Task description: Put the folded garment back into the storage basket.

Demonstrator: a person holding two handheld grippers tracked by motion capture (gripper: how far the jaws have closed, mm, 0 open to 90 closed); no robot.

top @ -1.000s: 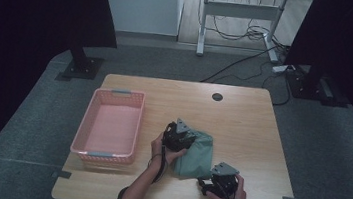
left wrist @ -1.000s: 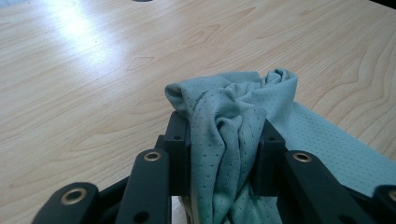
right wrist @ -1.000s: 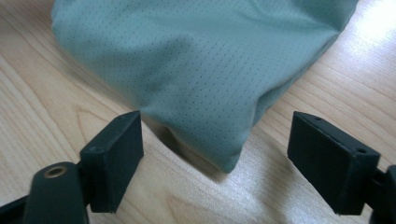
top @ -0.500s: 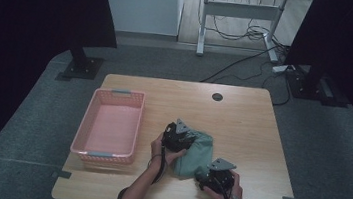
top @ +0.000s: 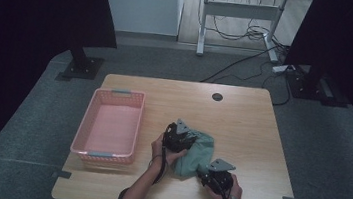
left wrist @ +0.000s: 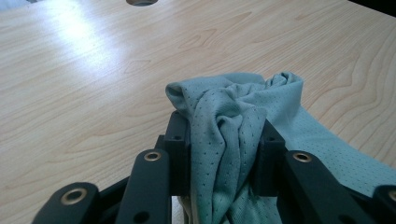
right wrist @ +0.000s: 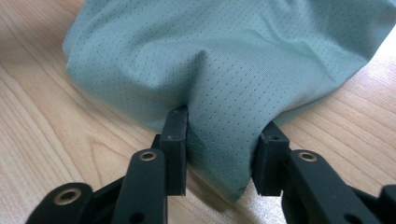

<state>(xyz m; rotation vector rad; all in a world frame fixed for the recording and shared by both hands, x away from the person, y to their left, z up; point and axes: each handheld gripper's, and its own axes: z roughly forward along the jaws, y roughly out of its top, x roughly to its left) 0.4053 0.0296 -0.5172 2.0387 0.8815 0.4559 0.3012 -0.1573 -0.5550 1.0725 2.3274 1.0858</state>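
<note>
Now we have the green cloth [top: 195, 154] just right of the pink basket [top: 109, 124]. Our left gripper [left wrist: 223, 144] pinches its far bunched end; our right gripper [right wrist: 219, 149] has just been closing and clamps the near corner, cloth stretched between them.

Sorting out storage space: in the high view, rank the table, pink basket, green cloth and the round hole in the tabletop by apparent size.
1. Table
2. Pink basket
3. Green cloth, bunched and partly hidden by the hands
4. Round hole
</note>
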